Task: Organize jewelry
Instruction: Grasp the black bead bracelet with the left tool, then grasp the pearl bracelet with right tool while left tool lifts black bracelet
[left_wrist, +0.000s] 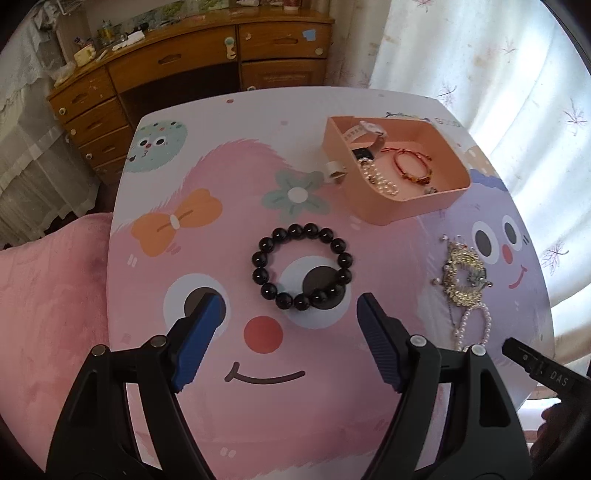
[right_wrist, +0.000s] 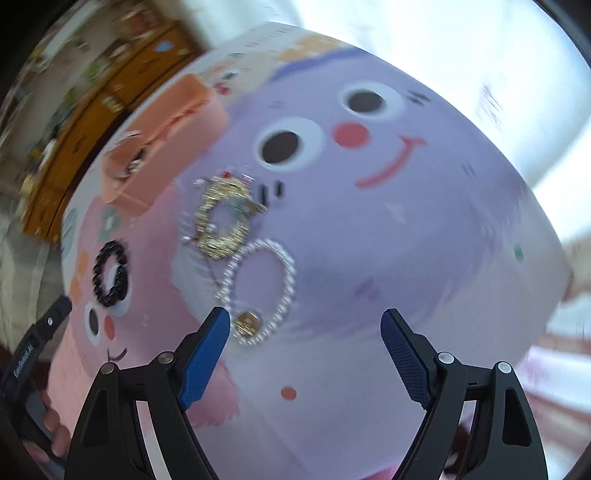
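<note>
Down the left wrist view, the left gripper (left_wrist: 288, 310) has its jaws wide apart and empty above the table (left_wrist: 207, 406), the black bead bracelet (left_wrist: 302, 266) lying flat just beyond the tips. Upper right of centre sits the pink tray (left_wrist: 373, 206) holding a pearl strand (left_wrist: 382, 179) and red bracelet (left_wrist: 412, 168). In the blurred right wrist view, the right gripper (right_wrist: 306, 315) also gapes empty; a pearl bracelet (right_wrist: 258, 291) and gold piece (right_wrist: 221, 218) lie ahead, lower-middle left.

Right wrist view motion-blurred, pink tray (right_wrist: 166, 140) contents smeared, wooden dresser (right_wrist: 92, 122) indistinct
</note>
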